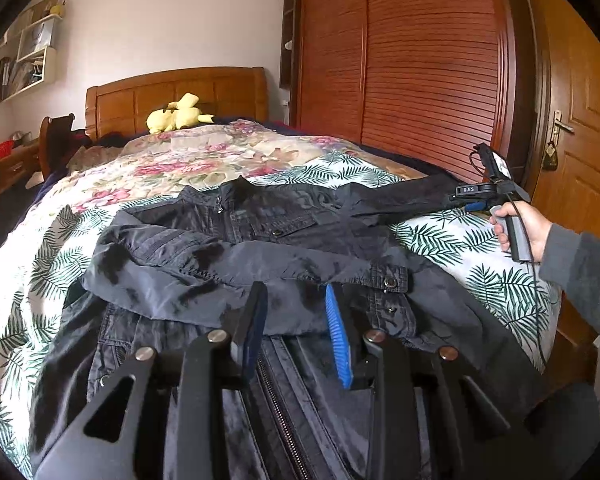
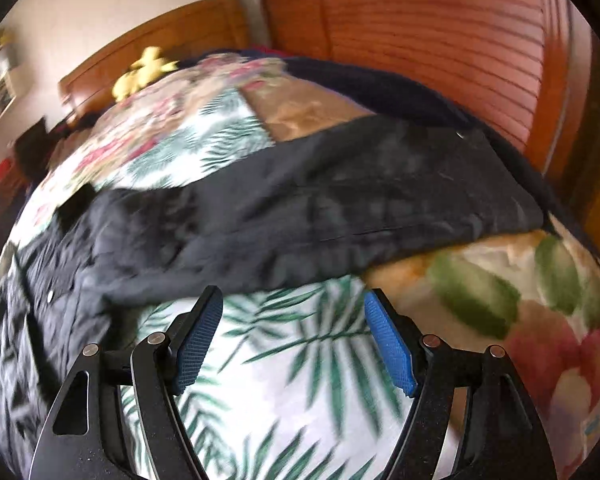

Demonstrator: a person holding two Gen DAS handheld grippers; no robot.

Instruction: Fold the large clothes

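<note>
At the bottom of the left wrist view, the left gripper (image 1: 296,320) is hanging over the dark jacket (image 1: 260,248), its fingers narrowly parted with a fold of cloth lying between them; whether the pads are pinching it I cannot tell. The jacket is lying spread across the middle of the bed, zipper running down to the lower edge, one sleeve (image 1: 400,200) stretching toward the right. At the right edge, a hand (image 1: 520,228) is gripping the handle of the right gripper (image 1: 474,204) just beside the sleeve's end.

In the blurred right wrist view, the right gripper (image 2: 294,336) is showing its fingers spread wide with nothing between them, only the leaf-print bedspread (image 2: 284,380) beneath; the sleeve (image 2: 340,200) is crossing the frame above.

Farther up, a flowered quilt (image 1: 180,160) is covering the bed, and a yellow plush toy (image 1: 178,116) is resting against the wooden headboard (image 1: 172,92). A slatted wardrobe (image 1: 400,60) is filling the upper right, with a door (image 1: 580,120) beside it. In the upper left, wall shelves (image 1: 32,56) are holding items too small to tell.
</note>
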